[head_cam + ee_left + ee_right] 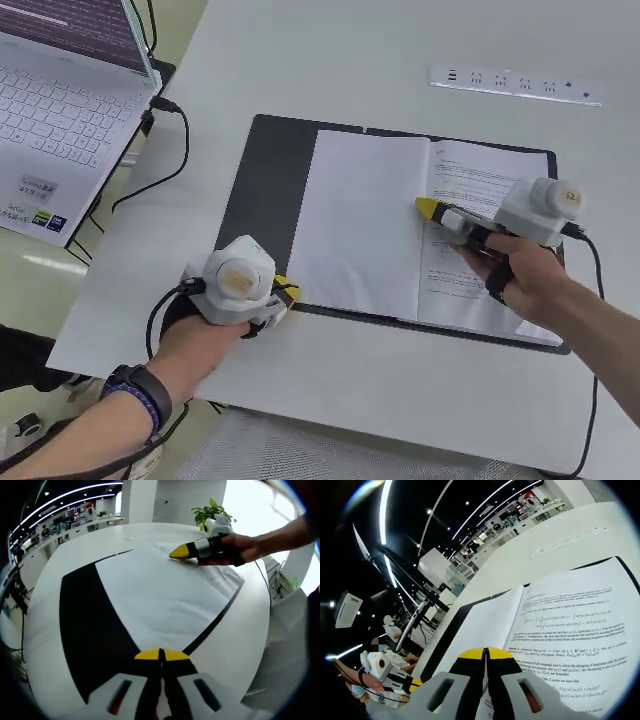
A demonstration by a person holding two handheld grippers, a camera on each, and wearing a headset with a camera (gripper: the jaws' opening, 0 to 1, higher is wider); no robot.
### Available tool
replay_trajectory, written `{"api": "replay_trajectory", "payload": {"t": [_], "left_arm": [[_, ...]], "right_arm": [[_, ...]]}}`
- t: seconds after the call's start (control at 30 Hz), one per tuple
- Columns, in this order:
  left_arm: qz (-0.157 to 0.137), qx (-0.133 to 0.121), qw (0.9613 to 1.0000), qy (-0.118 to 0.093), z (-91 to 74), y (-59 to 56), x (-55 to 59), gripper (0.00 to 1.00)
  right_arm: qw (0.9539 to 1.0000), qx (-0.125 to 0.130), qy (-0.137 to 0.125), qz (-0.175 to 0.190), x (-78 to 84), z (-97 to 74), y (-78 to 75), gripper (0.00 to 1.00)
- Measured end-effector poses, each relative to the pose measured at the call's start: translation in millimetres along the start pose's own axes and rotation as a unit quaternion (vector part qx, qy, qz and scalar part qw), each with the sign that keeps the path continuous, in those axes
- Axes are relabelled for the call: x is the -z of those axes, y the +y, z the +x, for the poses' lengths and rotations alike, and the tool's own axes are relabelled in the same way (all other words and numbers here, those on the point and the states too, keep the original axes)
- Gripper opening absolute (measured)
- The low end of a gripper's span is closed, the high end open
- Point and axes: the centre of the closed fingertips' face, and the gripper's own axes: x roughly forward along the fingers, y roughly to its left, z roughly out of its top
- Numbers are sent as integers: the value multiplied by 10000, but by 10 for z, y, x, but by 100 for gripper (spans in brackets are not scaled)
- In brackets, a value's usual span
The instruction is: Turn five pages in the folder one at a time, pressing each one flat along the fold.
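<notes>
A black folder (262,180) lies open on the white table, a blank turned page (360,220) on its left half and a printed page (470,190) on the right. My right gripper (428,208) is shut, its yellow tips resting at the fold between the two pages; its own view shows the shut tips (485,654) over the printed page (570,625). My left gripper (288,290) is shut and sits at the folder's near left edge, tips (161,654) on the black cover (85,630). The right gripper (181,552) also appears far across the blank page (160,595).
A white laptop (60,100) stands at the far left with a cable (175,150) trailing toward the folder. A white power strip (515,84) lies at the back right. The table's near edge (300,415) runs just below the hands.
</notes>
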Motion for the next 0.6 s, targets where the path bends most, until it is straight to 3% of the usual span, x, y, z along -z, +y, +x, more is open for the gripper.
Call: {"api": "replay_trajectory", "payload": {"t": [0.3, 0.6], "left_arm": [[-38, -53, 10000, -25, 11, -4, -11, 0], [-26, -64, 10000, -28, 12, 0, -16, 0]], "right_arm": [[9999, -29, -113, -27, -61, 11, -46, 0], [9994, -12, -335, 53, -188, 137, -133, 0]]}}
